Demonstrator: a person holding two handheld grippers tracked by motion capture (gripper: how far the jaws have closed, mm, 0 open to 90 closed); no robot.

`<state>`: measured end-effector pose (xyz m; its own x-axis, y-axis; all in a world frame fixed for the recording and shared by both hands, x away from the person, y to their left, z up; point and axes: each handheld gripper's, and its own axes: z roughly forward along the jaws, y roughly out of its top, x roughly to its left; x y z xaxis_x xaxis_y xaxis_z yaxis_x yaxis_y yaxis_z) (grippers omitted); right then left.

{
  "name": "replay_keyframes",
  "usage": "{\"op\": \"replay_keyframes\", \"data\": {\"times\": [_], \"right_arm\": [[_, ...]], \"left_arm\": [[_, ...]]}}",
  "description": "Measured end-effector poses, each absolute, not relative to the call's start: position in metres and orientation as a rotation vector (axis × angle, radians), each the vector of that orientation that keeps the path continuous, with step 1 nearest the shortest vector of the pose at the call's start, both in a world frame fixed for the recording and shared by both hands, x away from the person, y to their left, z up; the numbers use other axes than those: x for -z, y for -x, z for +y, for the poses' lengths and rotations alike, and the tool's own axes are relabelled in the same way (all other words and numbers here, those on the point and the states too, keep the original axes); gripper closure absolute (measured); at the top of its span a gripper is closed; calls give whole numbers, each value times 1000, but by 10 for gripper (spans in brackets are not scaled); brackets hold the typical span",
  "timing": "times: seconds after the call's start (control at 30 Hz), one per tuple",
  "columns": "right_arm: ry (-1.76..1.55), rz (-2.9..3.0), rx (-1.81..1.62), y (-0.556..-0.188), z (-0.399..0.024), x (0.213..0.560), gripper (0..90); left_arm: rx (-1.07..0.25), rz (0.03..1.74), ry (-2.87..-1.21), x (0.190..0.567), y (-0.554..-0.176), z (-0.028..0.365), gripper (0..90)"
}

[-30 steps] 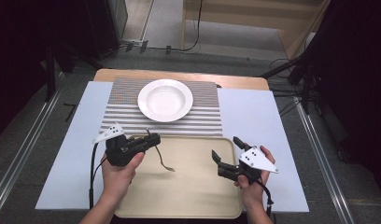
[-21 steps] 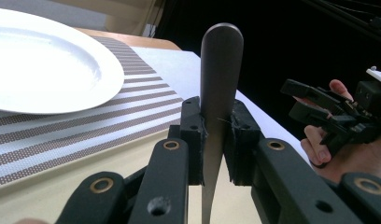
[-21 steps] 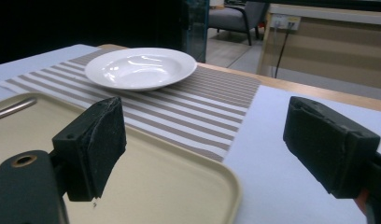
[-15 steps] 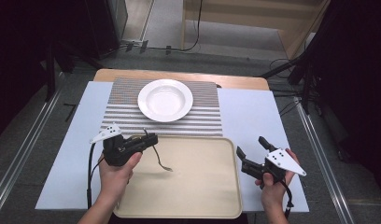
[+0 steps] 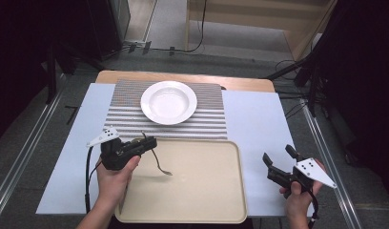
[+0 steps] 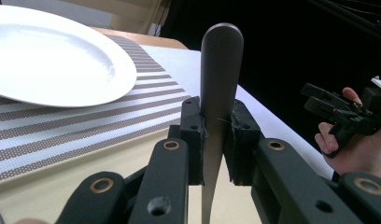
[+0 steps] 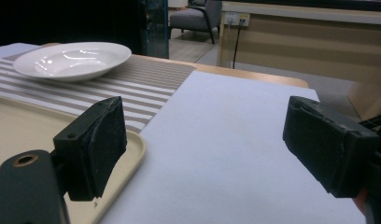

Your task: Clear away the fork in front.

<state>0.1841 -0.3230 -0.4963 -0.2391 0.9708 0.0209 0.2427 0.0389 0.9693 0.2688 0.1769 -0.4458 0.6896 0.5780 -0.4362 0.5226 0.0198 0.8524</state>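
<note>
two hand-held grippers are over the desk. the left hand-held gripper has its jaws clamped narrow on the flat handle of a slim grey metal fork; in the high view the fork's tines end hangs below and past the jaws, above the beige plastic tray. beyond that gripper's jaws lies a round white ceramic plate on a grey-and-white striped placemat, well apart from the fork. the right hand-held gripper has its jaws spread wide with nothing between them; it sits off the tray's right edge, over the pale blue desk mat. in the right gripper view the tray's corner lies under its left jaw.
</note>
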Motion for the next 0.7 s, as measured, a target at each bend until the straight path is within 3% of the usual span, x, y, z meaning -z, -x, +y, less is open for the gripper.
{"op": "replay_keyframes", "data": {"times": [0.43,0.7], "right_arm": [[-1306,1522,-1230,-185,-349,515,169],[-1316,1530,-1218,-188,-348,520,175]], "left_arm": [[-8,923,-1616,452,-270,186,784],[138,861,-1623,460,-273,183,784]]}}
